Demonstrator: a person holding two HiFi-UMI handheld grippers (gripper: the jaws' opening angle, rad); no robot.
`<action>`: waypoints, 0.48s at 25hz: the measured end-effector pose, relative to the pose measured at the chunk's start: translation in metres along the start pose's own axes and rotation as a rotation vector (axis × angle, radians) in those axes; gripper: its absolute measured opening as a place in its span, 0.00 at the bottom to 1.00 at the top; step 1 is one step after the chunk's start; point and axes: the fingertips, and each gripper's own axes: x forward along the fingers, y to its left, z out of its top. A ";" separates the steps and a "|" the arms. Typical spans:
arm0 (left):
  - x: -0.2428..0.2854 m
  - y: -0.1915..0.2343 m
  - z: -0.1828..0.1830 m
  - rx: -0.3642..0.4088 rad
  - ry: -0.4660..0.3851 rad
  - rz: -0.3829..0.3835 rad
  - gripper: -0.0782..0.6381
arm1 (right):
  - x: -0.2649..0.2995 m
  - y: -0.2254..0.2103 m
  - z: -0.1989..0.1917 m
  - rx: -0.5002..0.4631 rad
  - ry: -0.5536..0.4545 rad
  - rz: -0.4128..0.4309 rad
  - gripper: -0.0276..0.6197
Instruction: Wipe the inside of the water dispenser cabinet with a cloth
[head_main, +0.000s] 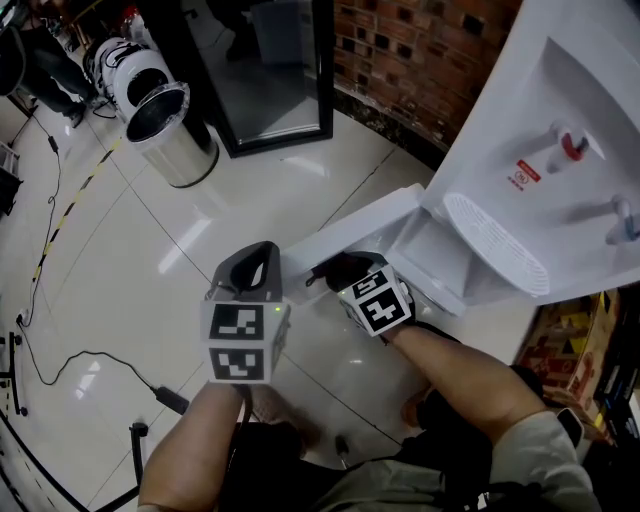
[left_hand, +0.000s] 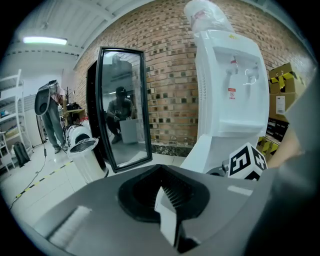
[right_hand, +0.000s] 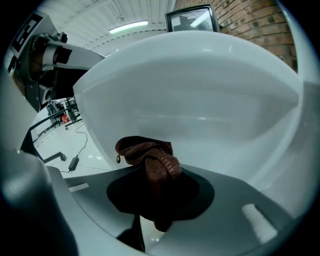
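The white water dispenser (head_main: 545, 160) stands at the right with its lower cabinet door (head_main: 350, 232) swung open over the floor. My right gripper (head_main: 335, 272) is shut on a bunched brown cloth (right_hand: 150, 160), which sits just in front of the door's white inner face (right_hand: 200, 90). In the right gripper view the cloth fills the gap between the jaws of that gripper (right_hand: 150, 175). My left gripper (head_main: 258, 270) hovers to the left of the door's edge, shut and empty. In the left gripper view its jaws (left_hand: 167, 200) meet, and the dispenser (left_hand: 227, 85) rises beyond.
A steel bin (head_main: 170, 125) and a black-framed mirror (head_main: 270, 70) stand at the back, against a brick wall (head_main: 420, 60). Cardboard boxes (head_main: 570, 330) sit right of the dispenser. A cable (head_main: 90, 355) trails on the tiled floor. A person (left_hand: 50, 115) stands far off.
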 end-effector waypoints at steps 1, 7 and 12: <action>0.001 0.001 -0.002 0.000 0.007 -0.005 0.11 | -0.001 -0.007 -0.001 0.010 -0.004 -0.020 0.22; 0.002 0.002 -0.018 0.010 0.047 -0.041 0.11 | -0.032 -0.067 -0.014 0.096 -0.054 -0.177 0.22; -0.002 0.002 -0.022 0.006 0.048 -0.048 0.11 | -0.068 -0.118 -0.012 0.201 -0.127 -0.293 0.22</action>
